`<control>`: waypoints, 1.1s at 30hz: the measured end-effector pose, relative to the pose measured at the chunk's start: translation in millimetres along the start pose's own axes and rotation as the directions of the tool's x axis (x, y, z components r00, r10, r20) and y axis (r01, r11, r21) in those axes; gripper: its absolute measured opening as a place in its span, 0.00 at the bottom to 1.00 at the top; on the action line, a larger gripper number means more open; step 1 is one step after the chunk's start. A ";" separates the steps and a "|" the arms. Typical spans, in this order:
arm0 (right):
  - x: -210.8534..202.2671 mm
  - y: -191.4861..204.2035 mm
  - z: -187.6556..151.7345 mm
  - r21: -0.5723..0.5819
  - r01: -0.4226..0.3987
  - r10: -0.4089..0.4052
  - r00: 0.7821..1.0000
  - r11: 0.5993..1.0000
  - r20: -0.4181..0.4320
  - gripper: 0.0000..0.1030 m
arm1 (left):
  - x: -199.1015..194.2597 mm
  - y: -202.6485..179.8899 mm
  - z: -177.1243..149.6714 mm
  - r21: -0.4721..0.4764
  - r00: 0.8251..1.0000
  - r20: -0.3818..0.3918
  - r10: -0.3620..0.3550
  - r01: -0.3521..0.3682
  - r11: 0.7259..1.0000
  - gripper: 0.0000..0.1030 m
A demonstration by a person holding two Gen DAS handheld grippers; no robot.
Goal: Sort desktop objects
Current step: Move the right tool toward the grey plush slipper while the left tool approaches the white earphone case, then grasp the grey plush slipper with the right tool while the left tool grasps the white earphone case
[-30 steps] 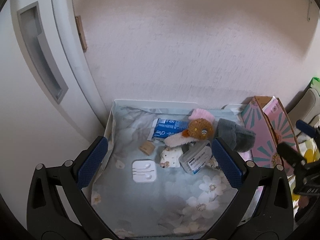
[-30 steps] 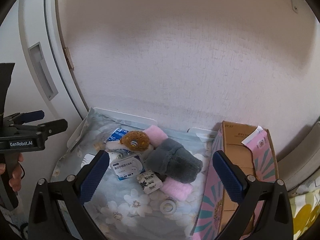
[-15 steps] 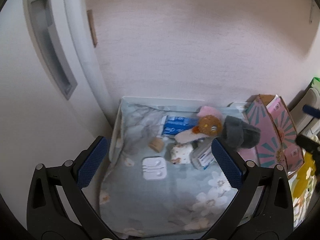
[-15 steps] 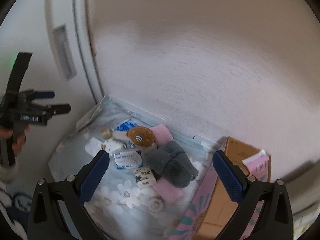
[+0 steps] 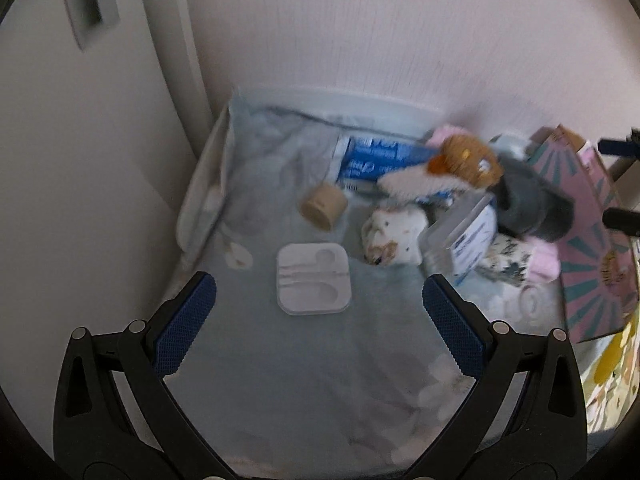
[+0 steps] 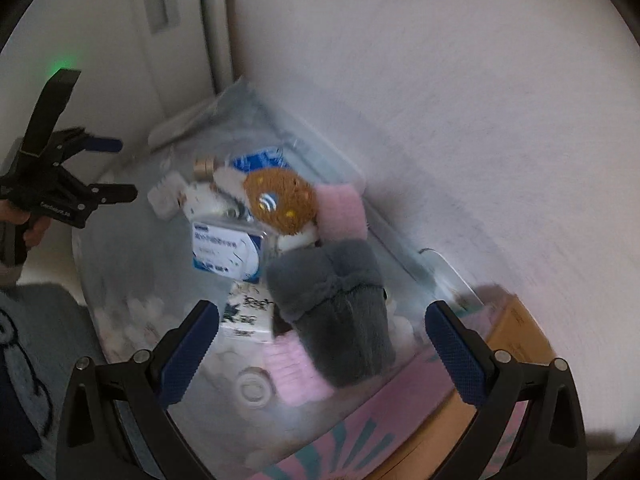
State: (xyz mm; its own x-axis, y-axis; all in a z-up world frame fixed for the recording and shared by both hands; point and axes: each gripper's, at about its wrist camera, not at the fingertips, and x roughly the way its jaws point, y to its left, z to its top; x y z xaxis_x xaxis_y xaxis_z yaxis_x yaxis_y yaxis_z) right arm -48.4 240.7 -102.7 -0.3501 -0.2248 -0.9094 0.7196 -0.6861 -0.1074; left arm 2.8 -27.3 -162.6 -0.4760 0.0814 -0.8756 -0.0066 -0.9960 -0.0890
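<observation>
A: Left gripper — spread wide, nothing between the blue pads. Hanging above the pale floral cloth, just short of a white earphone case lying flat.

B: Right gripper — likewise gaping, holding nothing. Poised over a grey plush slipper, with a pink box at the lower right, its open brown inside showing.

A: Beyond the earphone case: a small tan roll on its side, then a blue packet near the wall. To the right, a white spotted pouch touching a clear card box with a blue label.

B: Same clear box seen from the right wrist, label up, just left of the slipper. Behind it a brown round plush resting against a pink fluffy pad. Below the label, a white printed tissue pack; lower still, a clear tape ring flat on the cloth.

A: Heavy blur on the right side of the pile — fine print unreadable.

B: Far left in the right wrist view: the other gripper held in a hand, fingers apart, well clear of the heap. White door panel alongside the cloth's left edge.
</observation>
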 end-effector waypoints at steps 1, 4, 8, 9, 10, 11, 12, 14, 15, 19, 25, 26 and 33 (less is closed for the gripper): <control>9.2 -4.8 2.5 -0.023 -0.008 0.008 1.000 1.000 -0.020 1.00 | 5.1 -0.1 -1.2 0.001 1.000 -0.001 0.004 -0.004 1.000 1.00; 33.9 -17.0 9.4 -0.044 -0.050 0.046 0.996 0.998 -0.082 1.00 | 25.1 -2.4 -4.3 0.006 1.000 -0.011 0.018 -0.018 1.000 1.00; 56.3 -21.6 10.6 -0.066 -0.140 0.130 0.982 0.988 -0.139 1.00 | 45.5 -1.9 -5.2 -0.005 0.999 -0.017 0.033 -0.033 0.999 0.99; 60.1 -21.2 9.8 -0.074 -0.158 0.147 0.979 0.985 -0.145 1.00 | 49.3 -0.8 -6.1 -0.007 0.999 -0.016 0.036 -0.037 0.999 0.99; 64.5 -21.2 9.1 -0.082 -0.169 0.155 0.976 0.982 -0.154 1.00 | 52.9 -0.7 -6.2 -0.008 0.999 -0.018 0.039 -0.039 0.999 0.99; 68.8 -21.4 7.6 -0.087 -0.172 0.157 0.974 0.981 -0.164 1.00 | 57.4 -0.7 -6.5 -0.009 0.999 -0.022 0.039 -0.039 0.999 0.99; 74.2 -22.3 6.7 -0.091 -0.168 0.150 0.973 0.982 -0.177 1.00 | 60.8 -0.8 -6.7 -0.008 0.999 -0.026 0.040 -0.040 0.999 0.99; 83.7 -24.6 5.3 -0.095 -0.159 0.137 0.969 0.983 -0.205 1.00 | 69.6 -1.0 -7.1 -0.004 0.998 -0.039 0.058 -0.059 0.998 0.98; 87.6 -25.6 3.7 -0.094 -0.161 0.137 0.966 0.982 -0.219 0.99 | 72.4 -0.6 -7.3 -0.004 0.997 -0.042 0.063 -0.063 0.998 0.97; 95.9 -28.5 -0.8 -0.072 -0.225 0.201 0.947 0.972 -0.250 0.68 | 83.9 3.7 -10.2 -0.006 0.997 -0.060 0.051 -0.051 0.999 0.76; 85.0 -40.6 -1.3 -0.030 -0.267 0.255 0.942 0.963 -0.218 0.29 | 81.6 5.6 -10.7 0.031 0.998 -0.028 0.055 -0.055 0.998 0.58; 82.3 -42.0 -2.6 -0.033 -0.260 0.247 0.945 0.965 -0.216 0.28 | 81.6 6.3 -11.2 0.033 0.998 -0.028 0.058 -0.057 0.998 0.58; 63.0 -59.1 1.9 0.055 -0.235 0.241 0.955 0.970 -0.176 0.28 | 64.4 14.3 -4.4 0.051 0.997 -0.035 0.069 -0.067 0.996 0.58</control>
State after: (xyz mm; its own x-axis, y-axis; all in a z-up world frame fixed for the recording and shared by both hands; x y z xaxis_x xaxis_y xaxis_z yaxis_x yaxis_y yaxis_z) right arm -114.1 265.8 -152.8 -0.0556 -0.2583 -0.9645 0.7473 -0.6513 0.1314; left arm -24.1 -36.2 -222.4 -0.4440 0.0137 -0.8959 -0.0192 -0.9998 -0.0058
